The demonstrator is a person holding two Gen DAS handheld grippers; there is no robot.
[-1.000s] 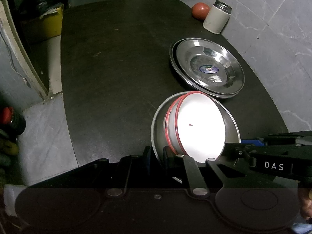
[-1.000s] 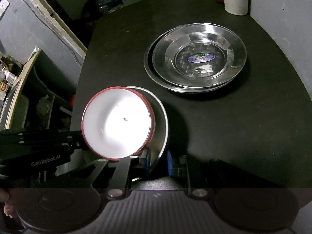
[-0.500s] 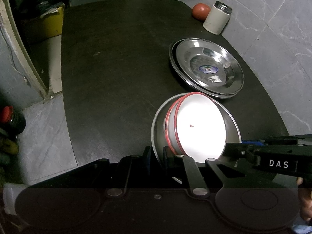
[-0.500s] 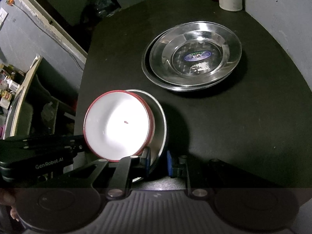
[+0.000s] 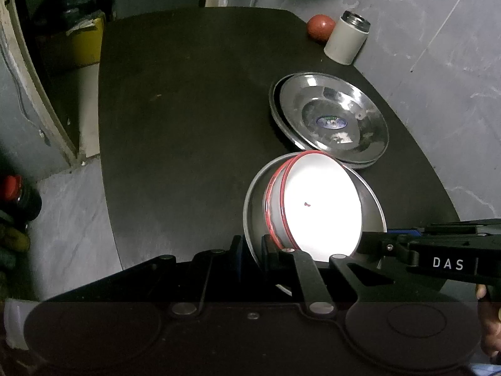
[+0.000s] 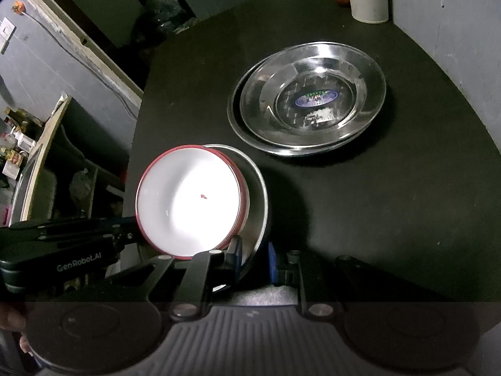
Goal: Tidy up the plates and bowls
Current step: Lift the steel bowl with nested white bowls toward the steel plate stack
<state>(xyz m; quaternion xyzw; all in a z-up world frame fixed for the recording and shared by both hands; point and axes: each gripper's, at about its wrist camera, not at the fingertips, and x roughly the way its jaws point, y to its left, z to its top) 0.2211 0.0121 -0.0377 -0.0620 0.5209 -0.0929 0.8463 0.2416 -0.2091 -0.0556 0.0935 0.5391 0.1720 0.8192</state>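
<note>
Dark oval table (image 5: 188, 125) against grey walls. Two stacked steel plates (image 6: 313, 100) at far right side, sticker in centre. Nearer, steel bowl (image 5: 372, 206) carrying white red-rimmed bowls (image 5: 322, 206), held tilted over table's near edge. Left gripper (image 5: 252, 250) clamped on steel bowl's rim; right gripper (image 6: 255, 260) clamped on opposite rim. White canister (image 5: 344, 42) and red ball (image 5: 319, 28) at far corner, touching.

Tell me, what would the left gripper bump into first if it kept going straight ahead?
Probably the stacked round steel plates. The left gripper is shut on the steel bowl holding red-rimmed white bowls, which would likely touch the plates first, though depth is unclear.
</note>
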